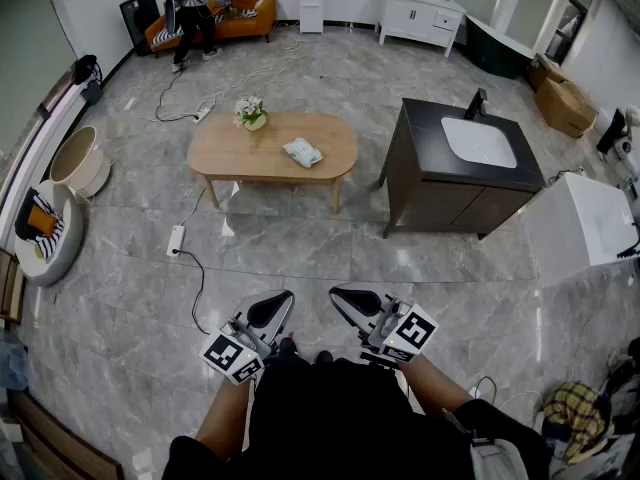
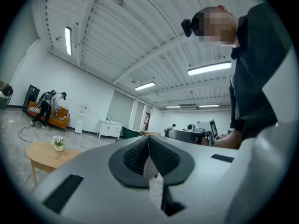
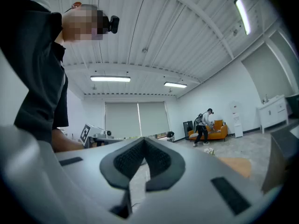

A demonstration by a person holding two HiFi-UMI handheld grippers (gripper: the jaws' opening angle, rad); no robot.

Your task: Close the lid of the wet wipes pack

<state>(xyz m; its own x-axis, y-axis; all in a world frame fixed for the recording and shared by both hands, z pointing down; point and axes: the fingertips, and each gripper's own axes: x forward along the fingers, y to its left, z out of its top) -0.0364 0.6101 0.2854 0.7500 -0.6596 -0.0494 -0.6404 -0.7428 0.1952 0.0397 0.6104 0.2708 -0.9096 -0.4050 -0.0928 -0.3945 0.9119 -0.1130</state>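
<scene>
The wet wipes pack (image 1: 303, 152) lies on the oval wooden table (image 1: 225, 153), far ahead of me, right of a small flower pot (image 1: 251, 114); its lid is too small to read. Both grippers are held close to my body, well short of the table. My left gripper (image 1: 286, 296) is shut with nothing in it, and its pads meet at the tip (image 2: 148, 139). My right gripper (image 1: 335, 293) is likewise shut and empty, jaws touching (image 3: 144, 140). The table edge shows in the left gripper view (image 2: 39, 154) and in the right gripper view (image 3: 237, 165).
A dark vanity cabinet with a white sink (image 1: 478, 142) stands right of the table, with a white box (image 1: 582, 220) beyond it. A power strip and cable (image 1: 177, 240) lie on the marble floor. A person bends at an orange sofa (image 1: 250, 16) at the back.
</scene>
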